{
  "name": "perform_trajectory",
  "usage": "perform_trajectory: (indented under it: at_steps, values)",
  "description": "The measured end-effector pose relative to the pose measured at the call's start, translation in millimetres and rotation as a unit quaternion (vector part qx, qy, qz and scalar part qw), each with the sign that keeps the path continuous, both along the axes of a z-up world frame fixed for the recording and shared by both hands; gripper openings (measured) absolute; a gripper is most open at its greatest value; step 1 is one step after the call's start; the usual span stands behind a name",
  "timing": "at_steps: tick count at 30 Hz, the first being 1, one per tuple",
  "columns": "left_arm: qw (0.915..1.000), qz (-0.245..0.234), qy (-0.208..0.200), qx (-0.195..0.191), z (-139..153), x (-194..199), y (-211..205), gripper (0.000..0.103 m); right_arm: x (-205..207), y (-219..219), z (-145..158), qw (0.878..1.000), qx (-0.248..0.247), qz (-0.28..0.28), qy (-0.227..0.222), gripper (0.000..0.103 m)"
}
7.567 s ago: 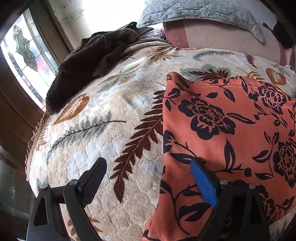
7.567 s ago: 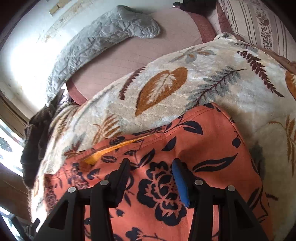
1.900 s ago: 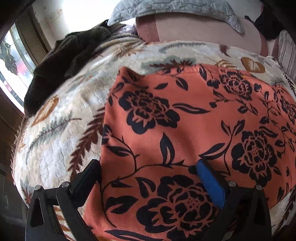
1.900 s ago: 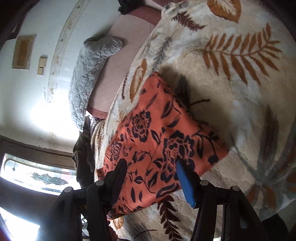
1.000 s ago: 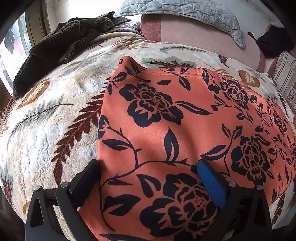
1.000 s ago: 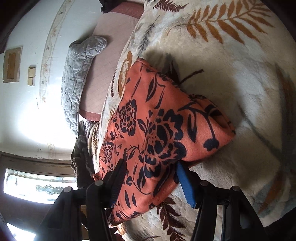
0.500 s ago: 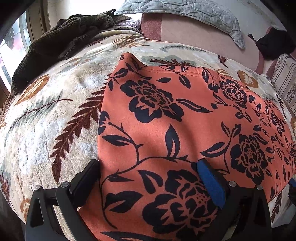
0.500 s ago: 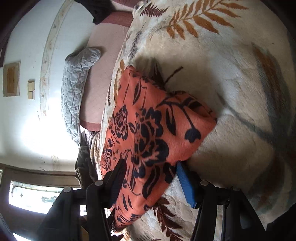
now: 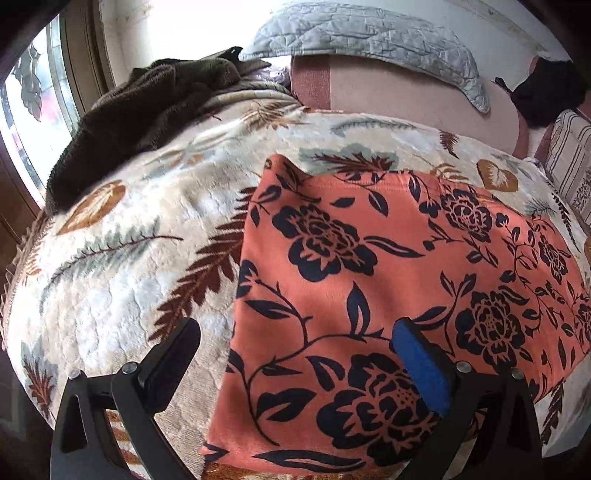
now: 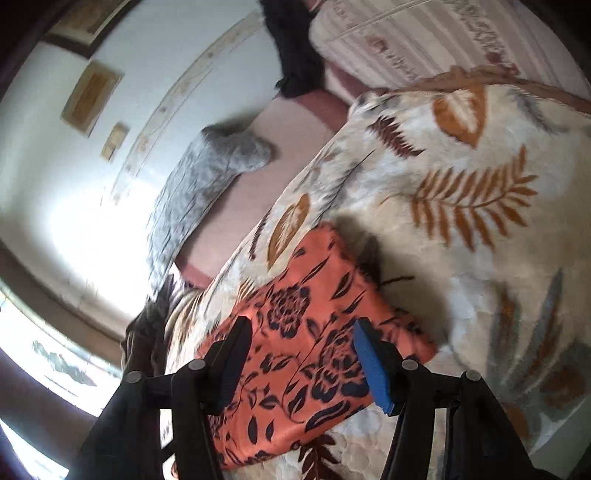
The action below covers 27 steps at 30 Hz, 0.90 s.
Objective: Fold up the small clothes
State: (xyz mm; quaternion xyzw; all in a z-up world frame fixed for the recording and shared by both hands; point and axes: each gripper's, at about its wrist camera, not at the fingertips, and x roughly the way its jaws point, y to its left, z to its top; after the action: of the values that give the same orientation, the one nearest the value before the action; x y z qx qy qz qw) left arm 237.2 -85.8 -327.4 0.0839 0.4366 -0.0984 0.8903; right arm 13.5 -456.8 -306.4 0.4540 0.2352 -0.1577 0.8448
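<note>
Bed covered by a cream leaf-patterned blanket (image 9: 122, 266), bearing a folded orange floral garment (image 9: 369, 266), a dark brown towel (image 9: 133, 122) at its window edge, and a grey quilted pillow (image 9: 369, 33).

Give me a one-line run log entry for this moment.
left gripper: open, nothing held | right gripper: open, nothing held | orange floral garment: folded, flat on leaf-print blanket

Nothing legible is showing anywhere. The striped pillow (image 10: 424, 40) at the bed's far corner is carrying dark script-like marks, but they are blurring too much to read.
</note>
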Motion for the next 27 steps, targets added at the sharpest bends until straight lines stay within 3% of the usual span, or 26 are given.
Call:
perform_trajectory:
  at_steps: [3,4,5,10,13,17,23,27]
  values:
    - [0.9984,-0.005,0.034,0.045,-18.0,6.1,-7.0,0.103,28.1,10.3,-33.9,0.995,0.036,0.04,0.082,0.059]
    - [0.9975,-0.012,0.048,0.051,-26.0,8.0,-8.9,0.103,33.0,9.3,-49.9,0.991,0.057,0.039,0.118,0.058]
    - [0.9983,-0.008,0.045,0.037,-23.8,8.9,-6.2,0.103,32.7,7.1,-59.6,0.989,0.081,0.035,0.12,0.054]
    - [0.9989,0.007,0.045,0.011,-9.7,11.0,5.7,0.103,4.2,3.4,-38.8,0.992,0.108,0.024,0.068,0.057]
    - [0.9993,0.021,0.029,-0.015,1.3,8.6,16.3,0.103,-10.5,10.5,-43.7,0.987,0.14,0.022,0.074,0.063]
    - [0.9992,0.036,0.014,-0.011,8.6,6.4,31.1,0.103,-16.1,13.4,-58.8,0.982,0.159,-0.005,0.105,0.063]
    - [0.9987,0.047,0.021,-0.008,6.1,8.4,44.2,0.103,-2.9,-9.4,-87.1,0.972,0.227,-0.064,0.02,0.066]
    - [0.9984,0.052,0.018,-0.012,5.5,11.5,47.2,0.103,2.0,-20.0,-91.2,0.964,0.247,-0.098,-0.021,0.066]
